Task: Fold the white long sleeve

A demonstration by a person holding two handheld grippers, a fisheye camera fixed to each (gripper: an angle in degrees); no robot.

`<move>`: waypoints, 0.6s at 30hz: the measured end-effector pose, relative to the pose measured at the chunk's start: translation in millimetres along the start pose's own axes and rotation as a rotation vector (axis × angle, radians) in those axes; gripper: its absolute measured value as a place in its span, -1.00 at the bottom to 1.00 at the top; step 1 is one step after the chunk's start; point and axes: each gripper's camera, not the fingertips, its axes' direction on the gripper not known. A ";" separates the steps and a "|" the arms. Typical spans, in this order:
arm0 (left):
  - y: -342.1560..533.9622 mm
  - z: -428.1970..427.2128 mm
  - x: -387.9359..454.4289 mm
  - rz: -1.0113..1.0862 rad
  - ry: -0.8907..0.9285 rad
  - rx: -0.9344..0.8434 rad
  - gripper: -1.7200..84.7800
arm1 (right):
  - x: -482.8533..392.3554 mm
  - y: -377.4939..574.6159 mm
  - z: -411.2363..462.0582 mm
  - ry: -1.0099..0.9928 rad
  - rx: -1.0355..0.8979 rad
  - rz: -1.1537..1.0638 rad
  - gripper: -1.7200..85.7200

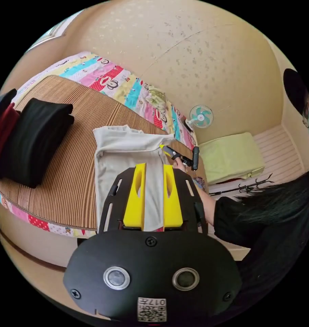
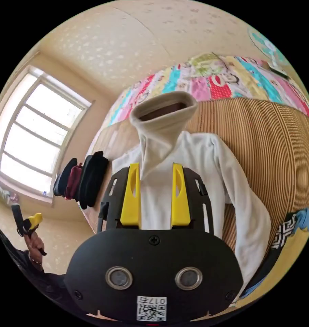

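While the white long sleeve [image 1: 127, 160] lies on the striped mat [image 1: 69, 177] that covers the bed, I judge the fold to be in its early stage: one side of the body is already turned over, and a sleeve [image 2: 243, 201] trails toward the edge of the bed in the right gripper view. The left gripper [image 1: 153, 194] hovers over the near end of the shirt; its yellow fingers [image 1: 135, 197] stand apart with cloth visible between them, released, pressing on nothing that I can see. The right gripper [image 2: 156, 196] is likewise spread, its fingers [image 2: 130, 197] flanking the shirt's chest below the raised collar [image 2: 164, 112]; whether they touch the cloth I cannot tell. In the left gripper view the right gripper appears near the far corner of the shirt, held in a hand [image 1: 180, 164]. A stack of dark folded clothes [image 1: 38, 139] sits well apart on the mat. The next move, as I read it, calls for closing on the loose sleeve and laying it across the body, then folding hem toward collar.
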 end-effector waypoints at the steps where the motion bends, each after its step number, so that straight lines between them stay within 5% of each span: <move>1: 5.2 21.8 -6.9 -0.003 -0.054 -0.045 -0.75 | 14.3 8.2 -3.6 -0.007 -0.017 0.033 -0.66; 7: 48.4 179.9 -103.2 -0.193 -0.245 -0.377 -0.70 | 8.6 120.1 -29.6 0.195 -0.176 0.015 -0.65; 9: 63.2 219.9 -122.1 -0.174 -0.436 -0.518 -0.76 | -1.9 169.2 -7.7 0.231 -0.303 0.042 -0.66; 13: 65.1 237.1 -105.7 0.137 -0.604 -0.653 -0.89 | -44.3 221.0 0.4 0.196 -0.304 0.095 -0.67; 15: 54.6 214.4 -128.3 0.042 -0.676 -0.642 -0.92 | -76.8 221.2 -5.7 0.154 -0.397 0.056 -0.69; 18: 45.2 171.4 -172.3 -0.169 -0.518 -0.539 -0.94 | -105.6 217.3 -65.1 0.382 -0.182 0.057 -0.71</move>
